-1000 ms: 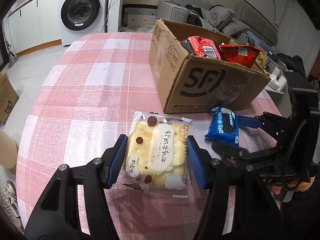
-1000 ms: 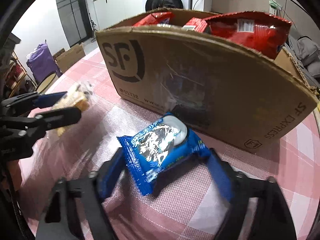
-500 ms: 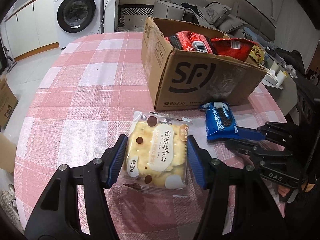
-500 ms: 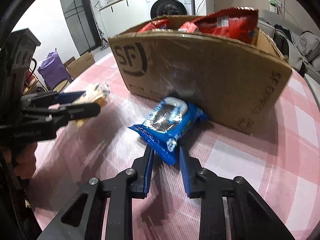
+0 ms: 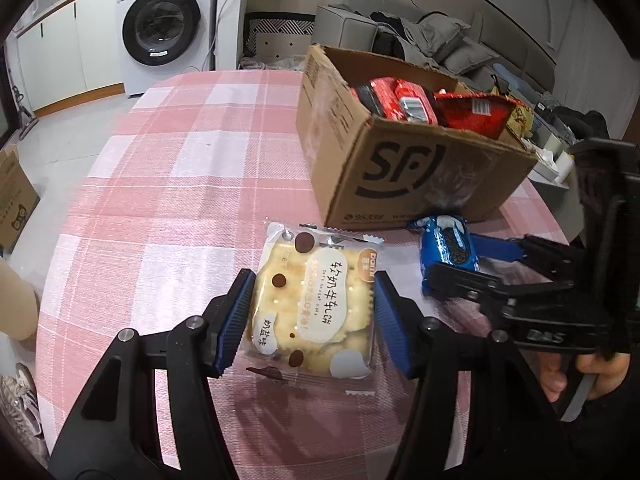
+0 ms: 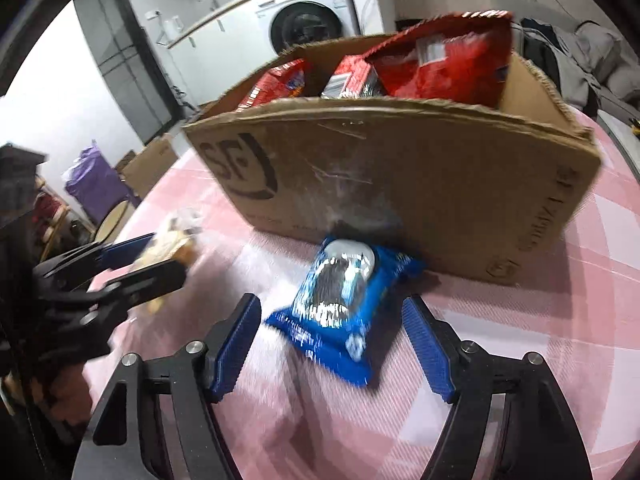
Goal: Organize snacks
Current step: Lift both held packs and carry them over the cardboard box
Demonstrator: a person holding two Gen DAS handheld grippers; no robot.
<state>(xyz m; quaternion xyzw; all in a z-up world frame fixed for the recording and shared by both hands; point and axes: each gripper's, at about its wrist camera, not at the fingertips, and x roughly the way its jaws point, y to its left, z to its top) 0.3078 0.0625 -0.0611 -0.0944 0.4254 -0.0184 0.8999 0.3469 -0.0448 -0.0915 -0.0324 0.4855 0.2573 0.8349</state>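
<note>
Two snack packs [image 5: 316,304] [image 6: 344,304] lie before the cardboard box [image 5: 404,168].

Light: even indoor light, moderately bright.
Glare: on the blue snack packet [image 6: 340,300].
Blur: right wrist view smeared; left wrist view sharp.
Edges: fisheye bending, dark corner vignette.
Shadows: soft, on tablecloth [image 5: 180,184].

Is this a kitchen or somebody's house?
Probably somebody's home, an open room with laundry and living areas. A washing machine stands under a counter, a grey sofa piled with clothes sits behind, and the snacks are on a table with a pink checked cloth.
</note>
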